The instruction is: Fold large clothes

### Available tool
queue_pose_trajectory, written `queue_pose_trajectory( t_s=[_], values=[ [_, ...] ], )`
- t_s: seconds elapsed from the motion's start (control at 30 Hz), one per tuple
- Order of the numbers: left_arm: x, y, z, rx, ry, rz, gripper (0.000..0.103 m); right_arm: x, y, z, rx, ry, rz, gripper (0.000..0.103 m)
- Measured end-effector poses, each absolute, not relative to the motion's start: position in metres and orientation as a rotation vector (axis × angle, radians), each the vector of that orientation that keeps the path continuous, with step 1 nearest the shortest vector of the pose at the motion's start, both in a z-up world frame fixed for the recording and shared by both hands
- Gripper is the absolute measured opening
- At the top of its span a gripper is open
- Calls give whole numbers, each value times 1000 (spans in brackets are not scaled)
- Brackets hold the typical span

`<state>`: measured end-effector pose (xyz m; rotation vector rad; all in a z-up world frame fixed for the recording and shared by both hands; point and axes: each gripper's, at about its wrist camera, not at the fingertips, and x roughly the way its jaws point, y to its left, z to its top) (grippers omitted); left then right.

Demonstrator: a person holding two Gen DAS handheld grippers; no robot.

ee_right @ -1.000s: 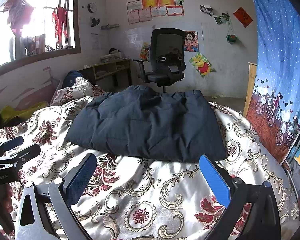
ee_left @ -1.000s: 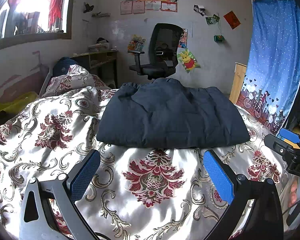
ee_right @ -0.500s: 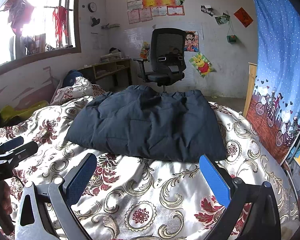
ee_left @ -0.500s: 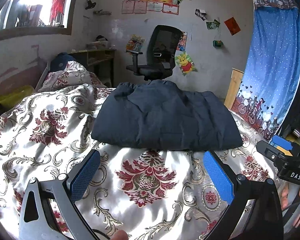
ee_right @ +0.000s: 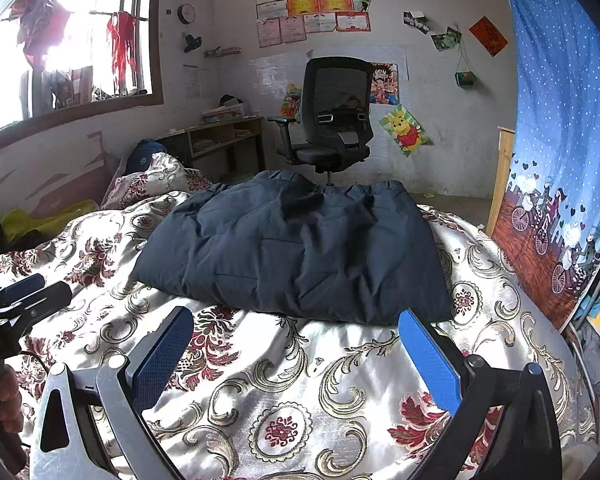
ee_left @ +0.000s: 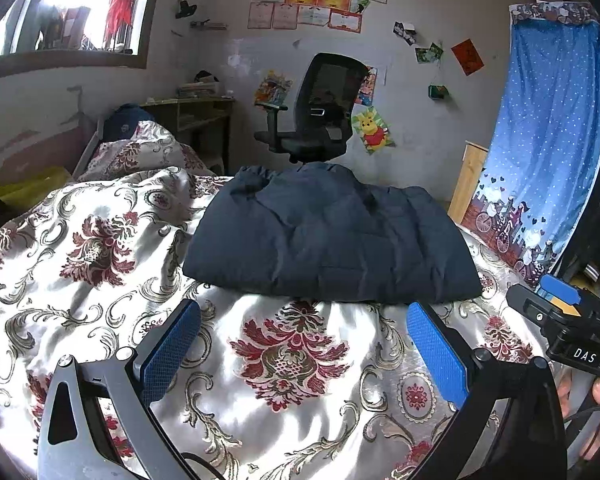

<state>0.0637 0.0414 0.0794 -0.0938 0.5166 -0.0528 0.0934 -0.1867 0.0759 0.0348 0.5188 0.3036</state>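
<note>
Left claw [ee_left: 302, 344] agape | folded jacket [ee_left: 332, 244] beyond | right claw [ee_right: 296, 350] agape

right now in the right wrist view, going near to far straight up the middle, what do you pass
right gripper with its jaws apart → floral bedspread → folded dark navy padded garment → black office chair → papers pinned on the far wall
</note>
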Motion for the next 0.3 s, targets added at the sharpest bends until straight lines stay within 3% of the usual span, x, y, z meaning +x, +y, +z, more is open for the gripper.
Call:
queue_pose_trajectory(
  t_s=[0.3],
  values=[
    [64,45,78,-94,527,-46,101,93,-187,76,35,521,304,103]
  ],
)
